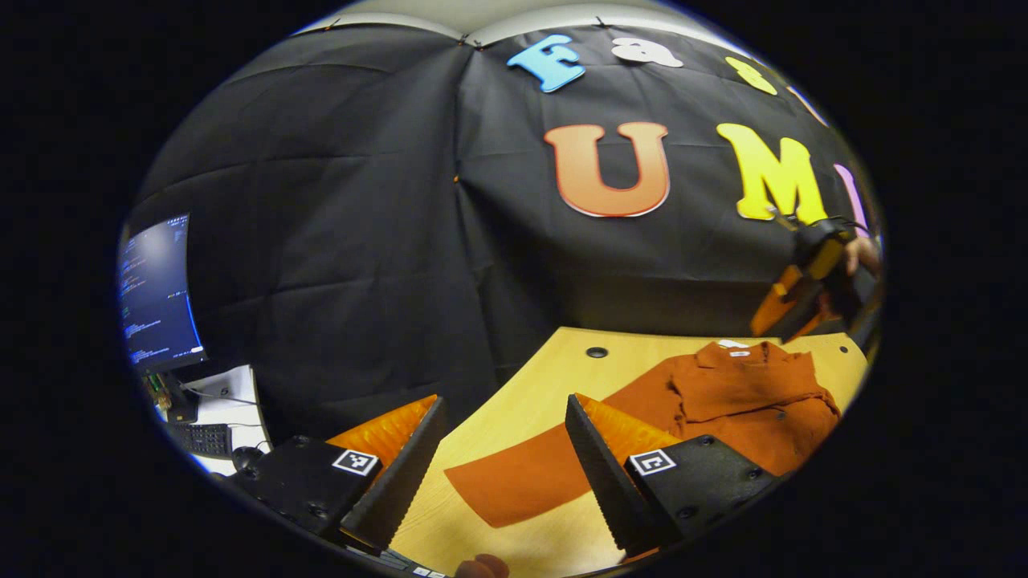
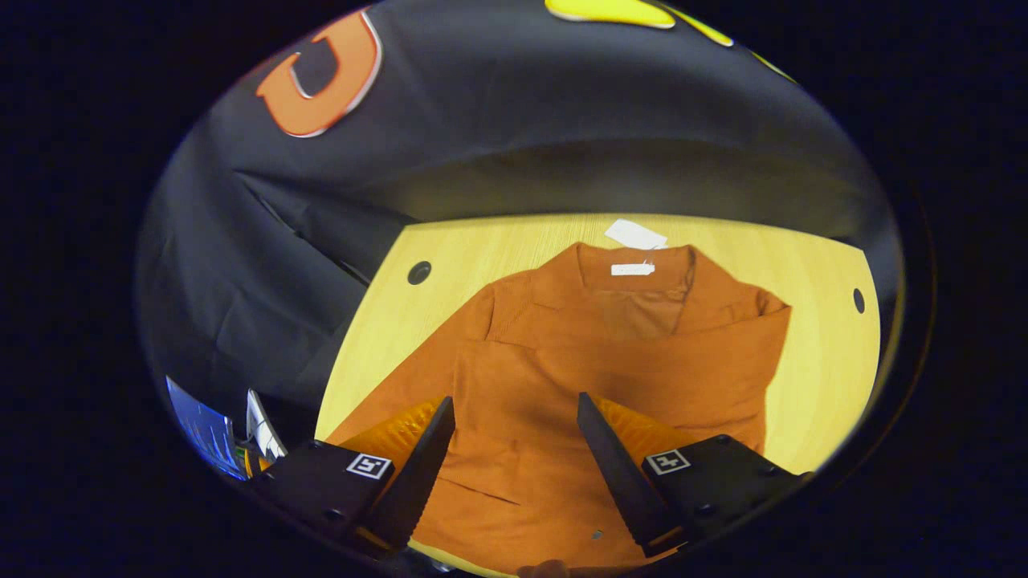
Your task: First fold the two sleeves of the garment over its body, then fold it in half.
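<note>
A rust-orange garment [image 2: 610,361] lies collar-far on a wooden table [image 1: 514,401], one sleeve [image 1: 522,478] stretched toward bare tabletop. The left gripper [image 1: 502,457] hovers over that sleeve, fingers spread, empty; the right gripper [image 2: 514,457] hangs spread above the body.

No legible text: the garment [image 2: 562,377] neck label [image 2: 632,270] is blank (too small)
</note>
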`<action>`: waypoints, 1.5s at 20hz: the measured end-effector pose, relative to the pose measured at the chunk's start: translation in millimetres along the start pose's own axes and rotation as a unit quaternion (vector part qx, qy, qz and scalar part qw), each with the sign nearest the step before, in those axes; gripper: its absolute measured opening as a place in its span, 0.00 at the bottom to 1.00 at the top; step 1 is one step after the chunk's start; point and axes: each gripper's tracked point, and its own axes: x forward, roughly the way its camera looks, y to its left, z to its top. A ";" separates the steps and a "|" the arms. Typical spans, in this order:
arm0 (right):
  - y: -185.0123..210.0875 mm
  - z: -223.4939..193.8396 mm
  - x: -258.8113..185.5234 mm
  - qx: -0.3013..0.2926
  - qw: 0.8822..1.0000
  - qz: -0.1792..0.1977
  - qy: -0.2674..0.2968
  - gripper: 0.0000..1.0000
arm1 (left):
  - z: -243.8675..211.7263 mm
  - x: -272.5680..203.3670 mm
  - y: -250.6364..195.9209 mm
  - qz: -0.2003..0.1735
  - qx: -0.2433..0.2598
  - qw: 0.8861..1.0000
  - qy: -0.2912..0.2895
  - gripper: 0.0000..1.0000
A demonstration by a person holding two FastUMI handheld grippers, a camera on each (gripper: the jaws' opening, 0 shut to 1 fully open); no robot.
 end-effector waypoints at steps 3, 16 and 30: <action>-38.2 -25.1 -52.9 0.000 0.999 -0.007 -0.042 0.98 | -24.1 26.1 14.9 0.039 -0.020 0.998 0.045 0.98; -155.6 -152.5 -196.3 -0.003 0.986 -0.118 -0.116 0.98 | -174.6 36.4 12.9 0.126 -0.140 0.913 0.361 1.00; -179.3 -145.8 -255.8 0.007 0.976 -0.149 -0.158 0.94 | -185.5 50.0 18.5 0.099 -0.205 0.765 0.603 0.96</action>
